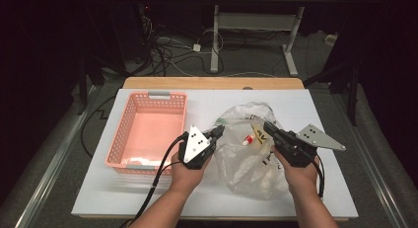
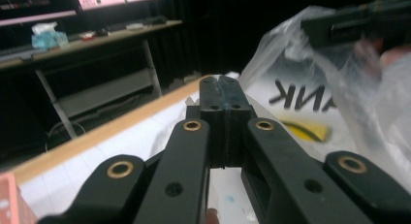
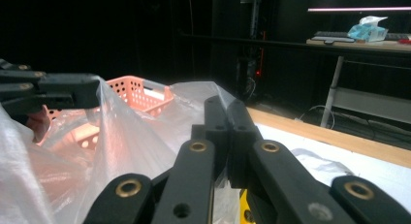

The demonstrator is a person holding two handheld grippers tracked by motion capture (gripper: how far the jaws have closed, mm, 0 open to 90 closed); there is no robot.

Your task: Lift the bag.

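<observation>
On white tabletop (image 1: 148, 198), beside pink plastic basket (image 1: 148, 132): clear crinkly plastic bag (image 1: 246, 164), soft, light, slippery. Left tongs (image 1: 217, 133) and right tongs (image 1: 268, 127) pressed together, each pinching bag's top edge. Best hold: bunched rim

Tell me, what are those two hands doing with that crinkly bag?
A person holds tongs in each hand and is working on a clear plastic bag on the white table. The left tongs and right tongs are both shut, pinching the bag's rim from either side. Something small with a red end lies inside. A pink basket sits empty beside it.
</observation>
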